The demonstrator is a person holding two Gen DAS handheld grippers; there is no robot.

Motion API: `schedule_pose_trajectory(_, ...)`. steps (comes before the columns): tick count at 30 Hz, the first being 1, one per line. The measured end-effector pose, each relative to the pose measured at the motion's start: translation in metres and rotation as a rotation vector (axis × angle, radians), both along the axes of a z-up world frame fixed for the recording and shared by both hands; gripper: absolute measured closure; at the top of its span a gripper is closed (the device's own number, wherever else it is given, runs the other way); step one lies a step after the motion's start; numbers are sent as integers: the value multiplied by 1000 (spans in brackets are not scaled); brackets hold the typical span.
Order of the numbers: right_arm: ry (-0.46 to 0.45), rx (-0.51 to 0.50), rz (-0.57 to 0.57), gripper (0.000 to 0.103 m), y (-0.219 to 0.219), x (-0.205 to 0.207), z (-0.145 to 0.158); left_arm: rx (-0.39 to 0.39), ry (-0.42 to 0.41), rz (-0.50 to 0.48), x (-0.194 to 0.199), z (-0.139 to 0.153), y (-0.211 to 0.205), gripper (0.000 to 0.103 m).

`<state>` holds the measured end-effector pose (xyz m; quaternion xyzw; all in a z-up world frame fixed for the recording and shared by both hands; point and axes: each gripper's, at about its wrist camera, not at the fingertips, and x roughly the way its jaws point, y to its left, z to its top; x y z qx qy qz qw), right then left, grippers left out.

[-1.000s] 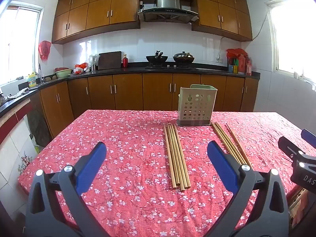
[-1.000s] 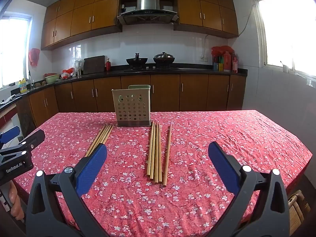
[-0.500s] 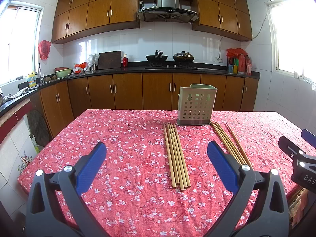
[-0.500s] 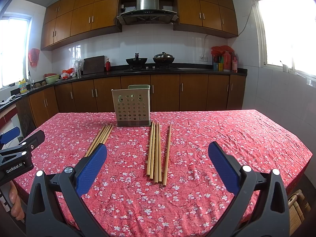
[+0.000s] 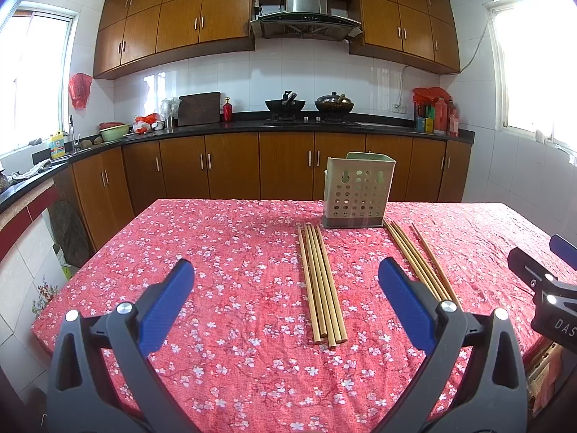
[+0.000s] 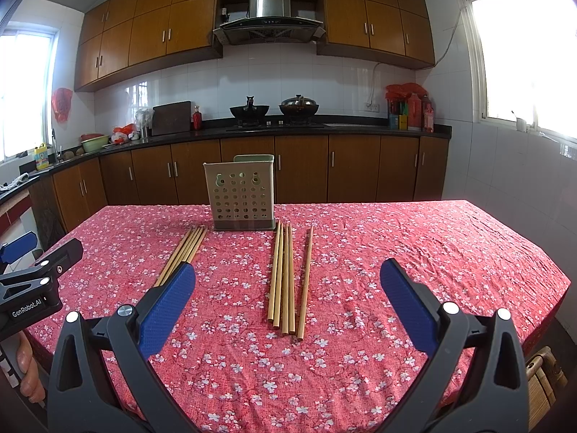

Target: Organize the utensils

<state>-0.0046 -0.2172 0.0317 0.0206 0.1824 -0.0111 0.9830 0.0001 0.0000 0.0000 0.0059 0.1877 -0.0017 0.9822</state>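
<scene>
Chopsticks (image 5: 321, 285) wait low in the middle of each frame, in two bunches on the red flowered cloth (image 5: 223, 252). Both tongs, the left gripper (image 5: 285, 299) and the right gripper (image 6: 286, 299), hang wide apart, holding nothing. Beyond the sticks stands the holey holder (image 6: 239, 195). The round sticks could roll away if the pads pinch only one.
</scene>
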Motion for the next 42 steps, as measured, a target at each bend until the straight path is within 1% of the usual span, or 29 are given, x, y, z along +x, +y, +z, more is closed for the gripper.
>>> schedule_pose_trajectory(42,6,1,0,2,1,1,-2,1,6,1,-3,-3,1,4)
